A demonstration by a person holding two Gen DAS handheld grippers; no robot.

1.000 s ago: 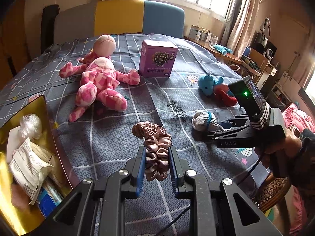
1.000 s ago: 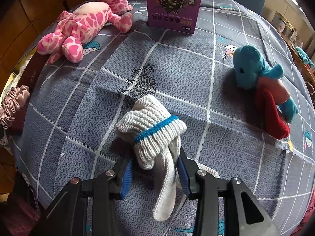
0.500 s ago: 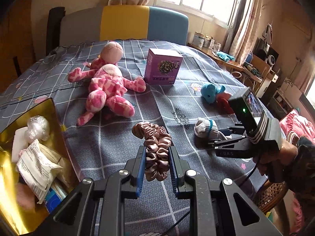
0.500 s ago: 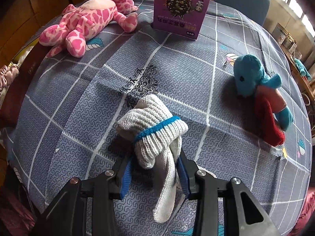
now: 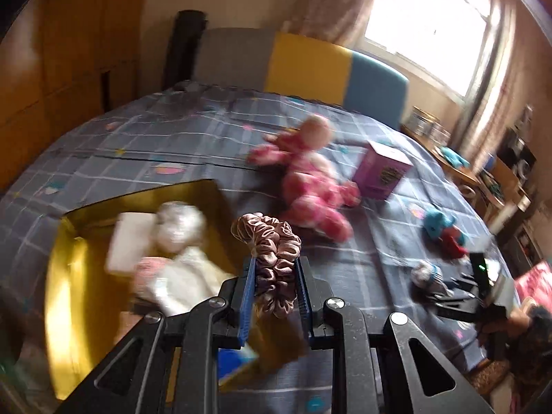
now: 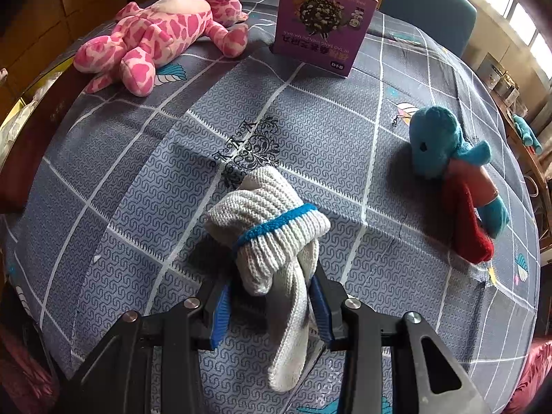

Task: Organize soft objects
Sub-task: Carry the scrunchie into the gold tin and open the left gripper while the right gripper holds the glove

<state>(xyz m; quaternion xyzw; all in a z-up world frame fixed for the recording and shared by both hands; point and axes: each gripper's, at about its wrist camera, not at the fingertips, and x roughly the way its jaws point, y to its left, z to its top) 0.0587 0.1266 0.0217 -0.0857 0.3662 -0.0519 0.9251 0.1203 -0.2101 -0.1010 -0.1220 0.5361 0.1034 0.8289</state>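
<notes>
My left gripper (image 5: 276, 286) is shut on a dusty-pink satin scrunchie (image 5: 274, 258) and holds it in the air over the right rim of a gold box (image 5: 69, 276). The box holds white packets and soft items (image 5: 176, 258). My right gripper (image 6: 270, 296) is shut on a white knitted sock bundle with a blue band (image 6: 269, 227), just above the grey checked cloth; it also shows in the left wrist view (image 5: 427, 276). A pink spotted plush doll (image 6: 162, 38) and a blue and red plush toy (image 6: 455, 172) lie on the cloth.
A purple carton (image 6: 321, 24) stands upright at the far middle of the table. A grey, yellow and blue chair back (image 5: 310, 62) stands beyond the table. Shelves with clutter (image 5: 500, 179) line the right side under the window.
My left gripper has swung left with the scrunchie, from over the cloth to over the gold box; the view is motion-blurred. My right gripper still holds the sock bundle, nearly unmoved.
</notes>
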